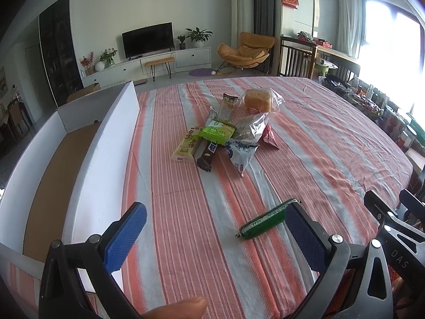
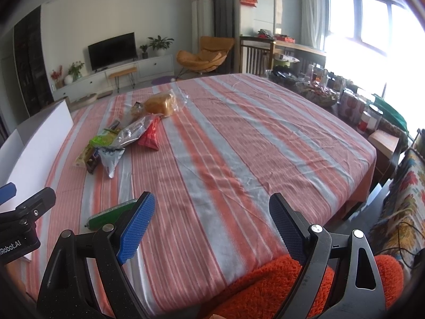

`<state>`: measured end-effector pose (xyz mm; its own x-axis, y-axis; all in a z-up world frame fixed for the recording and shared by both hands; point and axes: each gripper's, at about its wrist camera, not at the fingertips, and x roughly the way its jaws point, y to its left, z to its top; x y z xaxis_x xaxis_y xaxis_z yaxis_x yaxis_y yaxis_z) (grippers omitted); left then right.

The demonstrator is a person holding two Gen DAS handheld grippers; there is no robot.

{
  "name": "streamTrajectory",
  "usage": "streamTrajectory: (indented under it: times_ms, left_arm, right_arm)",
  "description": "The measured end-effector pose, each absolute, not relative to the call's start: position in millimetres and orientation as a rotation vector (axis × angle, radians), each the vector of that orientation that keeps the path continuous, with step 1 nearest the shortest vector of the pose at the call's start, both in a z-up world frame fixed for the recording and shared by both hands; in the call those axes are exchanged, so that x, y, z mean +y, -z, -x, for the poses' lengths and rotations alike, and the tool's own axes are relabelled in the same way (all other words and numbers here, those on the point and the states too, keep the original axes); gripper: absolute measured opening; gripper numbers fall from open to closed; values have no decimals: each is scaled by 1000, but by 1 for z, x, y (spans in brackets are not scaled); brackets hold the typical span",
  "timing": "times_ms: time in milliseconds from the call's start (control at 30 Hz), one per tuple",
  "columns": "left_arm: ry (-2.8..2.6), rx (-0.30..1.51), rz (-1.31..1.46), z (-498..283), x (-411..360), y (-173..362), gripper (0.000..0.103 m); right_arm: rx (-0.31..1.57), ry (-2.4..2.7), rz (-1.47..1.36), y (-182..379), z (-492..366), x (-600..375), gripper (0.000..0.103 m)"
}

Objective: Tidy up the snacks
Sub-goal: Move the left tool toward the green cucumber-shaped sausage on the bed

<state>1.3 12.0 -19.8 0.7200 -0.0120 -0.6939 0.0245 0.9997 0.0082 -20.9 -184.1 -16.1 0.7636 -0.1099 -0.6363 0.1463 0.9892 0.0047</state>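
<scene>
1. Left claw (image 1: 215,228) gapes wide, empty; its neighbour's frame reads "DAS".
2. Right claw (image 2: 212,224) likewise wide, empty.
3. Snack pile (image 1: 225,133) on the worktop (image 1: 318,159), right of white box (image 1: 87,159); green sausage (image 1: 265,222) lies nearer.

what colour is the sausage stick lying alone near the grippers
Green, with a metal clip at its end; the sausage stick shows best in the left wrist view.
</scene>
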Motion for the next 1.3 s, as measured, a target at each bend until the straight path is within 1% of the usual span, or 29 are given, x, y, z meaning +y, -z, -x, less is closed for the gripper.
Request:
streamTrajectory:
  times_ms: [400,1300]
  left_arm:
    - [10,788,-13,-4,14,24,103]
    - [-4,897,-16,-14,18,47,103]
  right_arm:
    - [710,134,-67,17,18,-186,90]
    - [716,134,-69,21,19,-183,90]
